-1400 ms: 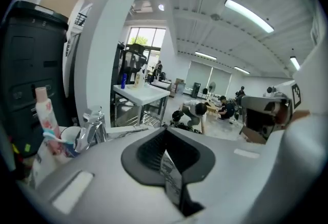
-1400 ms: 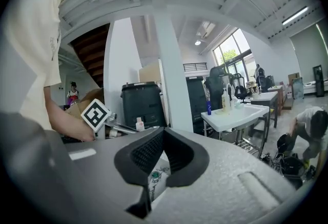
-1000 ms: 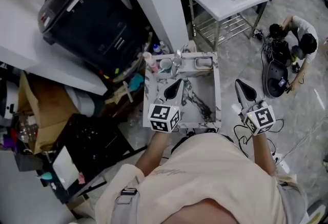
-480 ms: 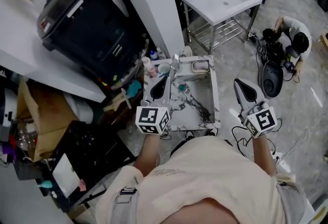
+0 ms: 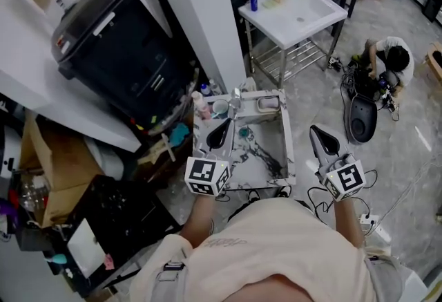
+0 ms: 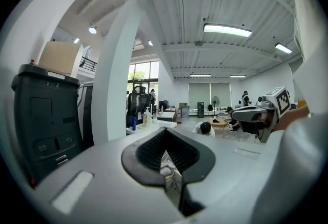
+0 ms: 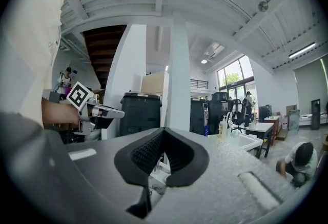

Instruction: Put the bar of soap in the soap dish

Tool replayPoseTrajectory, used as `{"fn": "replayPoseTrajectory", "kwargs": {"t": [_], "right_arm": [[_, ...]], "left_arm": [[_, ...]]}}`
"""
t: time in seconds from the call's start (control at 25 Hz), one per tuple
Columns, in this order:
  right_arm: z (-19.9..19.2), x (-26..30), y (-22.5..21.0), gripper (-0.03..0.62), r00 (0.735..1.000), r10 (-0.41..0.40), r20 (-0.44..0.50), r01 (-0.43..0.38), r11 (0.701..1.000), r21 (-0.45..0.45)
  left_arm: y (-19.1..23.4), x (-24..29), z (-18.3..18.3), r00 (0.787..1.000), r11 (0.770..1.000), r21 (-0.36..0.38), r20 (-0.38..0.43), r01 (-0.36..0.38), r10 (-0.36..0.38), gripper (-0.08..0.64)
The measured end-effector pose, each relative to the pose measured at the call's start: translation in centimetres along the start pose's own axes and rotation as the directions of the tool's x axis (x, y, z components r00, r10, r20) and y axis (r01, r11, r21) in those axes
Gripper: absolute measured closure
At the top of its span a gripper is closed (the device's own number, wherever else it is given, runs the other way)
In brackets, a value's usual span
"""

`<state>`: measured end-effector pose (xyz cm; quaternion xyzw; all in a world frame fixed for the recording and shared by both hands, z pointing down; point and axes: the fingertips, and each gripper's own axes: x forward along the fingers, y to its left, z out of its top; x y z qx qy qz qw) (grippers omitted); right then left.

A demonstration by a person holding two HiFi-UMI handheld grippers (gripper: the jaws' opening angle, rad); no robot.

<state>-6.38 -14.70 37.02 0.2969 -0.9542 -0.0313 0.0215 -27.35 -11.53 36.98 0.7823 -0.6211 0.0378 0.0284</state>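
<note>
Head view, soap [image 5: 268, 104]: seen lying in the dish [image 5: 280, 107] at the sink's [image 5: 289, 148] far edge.
Head view, grippers: left gripper [image 5: 226, 125] held over the sink; right gripper [image 5: 313, 130] held off its right rim.
Left gripper view, jaws: closed, nothing gripped.
Right gripper view, jaws: closed, nothing gripped.

A marbled desk [image 5: 288, 148] with a sunken basin stands on the grey floor [image 5: 319, 108]. Along its far edge stand a pink bottle [image 5: 202, 106], a cup [image 5: 221, 107], a tap [image 5: 235, 100] and a soap dish [image 5: 268, 104]. A small teal thing [image 5: 243, 133] lies in the basin.
</note>
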Motion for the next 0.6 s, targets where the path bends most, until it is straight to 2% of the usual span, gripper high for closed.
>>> {"fn": "replayPoseTrajectory", "kwargs": {"t": [0.36,0.6], "right_arm": [[-0.6,-0.5,0.1,0.592,0.998,-0.062,0.028,0.061,0.998,0.027],[-0.4,-1.8,-1.5,0.592,0.992,-0.118,0.040,0.117,0.992,0.040]], "left_arm": [[0.7,-0.5,-0.4,1.000,1.000,0.003,-0.003,0.011,-0.011,0.548],[0.8,-0.2,-0.2,1.000,1.000,-0.004,0.014,0.005,-0.005,0.548]]}}
